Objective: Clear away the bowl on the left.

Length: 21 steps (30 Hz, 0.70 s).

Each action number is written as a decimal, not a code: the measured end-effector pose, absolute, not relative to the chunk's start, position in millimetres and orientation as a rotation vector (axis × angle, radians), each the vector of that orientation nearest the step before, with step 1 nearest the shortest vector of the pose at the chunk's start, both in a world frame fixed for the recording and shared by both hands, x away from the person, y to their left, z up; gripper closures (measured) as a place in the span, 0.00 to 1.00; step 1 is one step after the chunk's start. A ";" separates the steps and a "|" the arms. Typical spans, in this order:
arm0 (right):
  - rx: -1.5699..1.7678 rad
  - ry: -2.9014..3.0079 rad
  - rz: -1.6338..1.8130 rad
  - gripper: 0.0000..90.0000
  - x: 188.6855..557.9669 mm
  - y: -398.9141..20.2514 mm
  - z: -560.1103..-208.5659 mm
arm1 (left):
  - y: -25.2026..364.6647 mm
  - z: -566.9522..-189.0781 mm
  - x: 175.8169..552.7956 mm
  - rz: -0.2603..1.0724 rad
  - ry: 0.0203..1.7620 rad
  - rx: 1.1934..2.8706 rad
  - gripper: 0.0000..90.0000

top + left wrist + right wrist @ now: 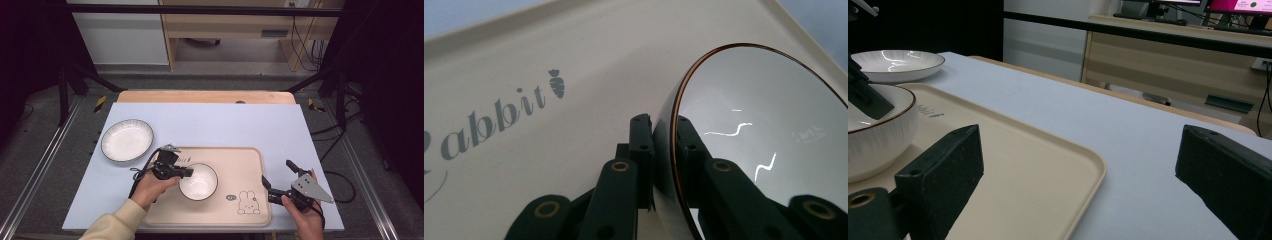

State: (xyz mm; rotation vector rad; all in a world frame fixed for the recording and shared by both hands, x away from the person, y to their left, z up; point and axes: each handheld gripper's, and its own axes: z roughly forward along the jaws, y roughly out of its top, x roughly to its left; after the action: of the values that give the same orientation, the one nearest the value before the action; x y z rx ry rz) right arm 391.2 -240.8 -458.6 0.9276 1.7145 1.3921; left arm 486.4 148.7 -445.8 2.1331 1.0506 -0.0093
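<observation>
A: Why is the left tool (186, 172) sitting right at the edge of that small white glazed bowl with the thin brown rim (198, 181)?

B: It has the bowl's wall pinched. In the left gripper view one black jaw lies against the outside, the other inside, closed tight on the rim. An edge grip makes sense: the bowl is too wide to span, and the wall is thin enough to clamp.

A: And where is the bowl itself?

B: Directly ahead of that tool, on the beige rectangular plastic tray with rounded corners (250, 165). In the right gripper view its base looks to rest on the tray floor, though I can't tell whether it is slightly lifted or tipped.

A: What are the surfaces like?

B: The bowl's inside is glossy, throwing back bright streaks of light. Its outside is finely ribbed. The tray is matte and smooth, with a low raised lip, grey "Rabbit" lettering with a carrot (491, 120) beside the left tool, and a small rabbit drawing (248, 202) toward the right tool.

A: The right tool (279, 181)?

B: Its jaws stand wide apart, holding nothing, just off the tray's right edge above the pale blue counter (225, 122).

A: Anything else?

B: A shallow white ribbed plate with a dark rim (127, 140) lies on the counter beyond the left tool, apart from the tray.
</observation>
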 end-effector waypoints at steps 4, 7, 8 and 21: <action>0.930 1.715 1.390 0.06 391.3 -240.7 -458.8 | 148.8 -446.0 485.7 -0.002 1.038 2.132 0.90; 0.923 1.715 1.392 0.06 391.3 -240.6 -458.6 | 150.4 -445.4 485.3 0.008 1.024 2.135 0.87; 0.924 1.713 1.393 0.06 391.2 -240.6 -458.5 | 150.8 -445.0 484.9 0.013 1.020 2.133 0.85; 0.928 1.715 1.390 0.06 391.0 -240.3 -458.2 | 150.6 -436.7 475.1 0.098 0.925 2.101 0.33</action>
State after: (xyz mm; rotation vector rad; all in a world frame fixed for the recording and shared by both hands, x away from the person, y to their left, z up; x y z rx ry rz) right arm 391.0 -240.3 -458.2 0.9276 1.7146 1.3899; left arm 475.1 150.6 -436.7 2.1008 0.9251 0.0976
